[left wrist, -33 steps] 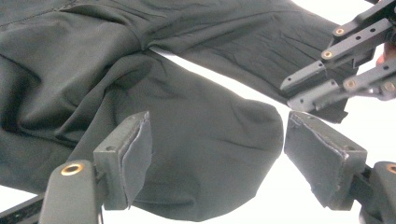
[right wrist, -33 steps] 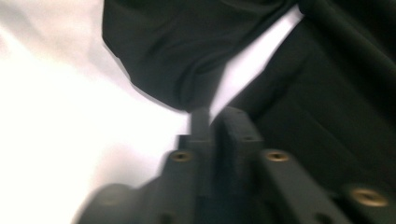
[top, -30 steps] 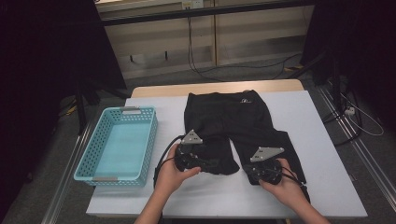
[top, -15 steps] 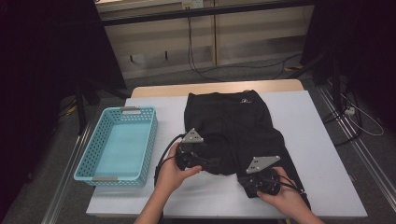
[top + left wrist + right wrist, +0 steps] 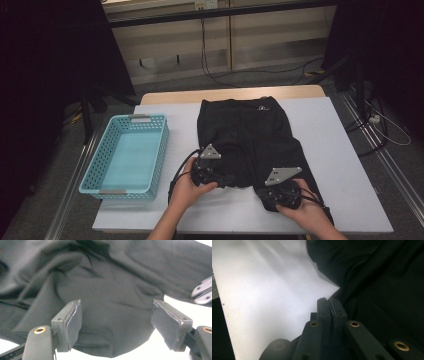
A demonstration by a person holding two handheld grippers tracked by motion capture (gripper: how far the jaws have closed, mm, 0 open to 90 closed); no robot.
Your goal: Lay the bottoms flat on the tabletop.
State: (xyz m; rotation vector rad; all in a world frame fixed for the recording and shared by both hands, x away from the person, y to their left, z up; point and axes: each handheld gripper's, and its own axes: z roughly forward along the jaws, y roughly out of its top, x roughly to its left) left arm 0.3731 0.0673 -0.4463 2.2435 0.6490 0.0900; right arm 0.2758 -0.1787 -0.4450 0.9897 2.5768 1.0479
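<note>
Left gripper view: hand-held gripper wide over trousers

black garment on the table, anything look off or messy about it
Yes: the black garment lies flat at its far end, but its near hems by the left gripper and right gripper are bunched and wrinkled. The blue basket sits straight.

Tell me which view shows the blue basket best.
The high view: the blue basket sits whole at the table's left, beside the black garment. The left gripper view and right gripper view look at the garment and the white table instead.
</note>
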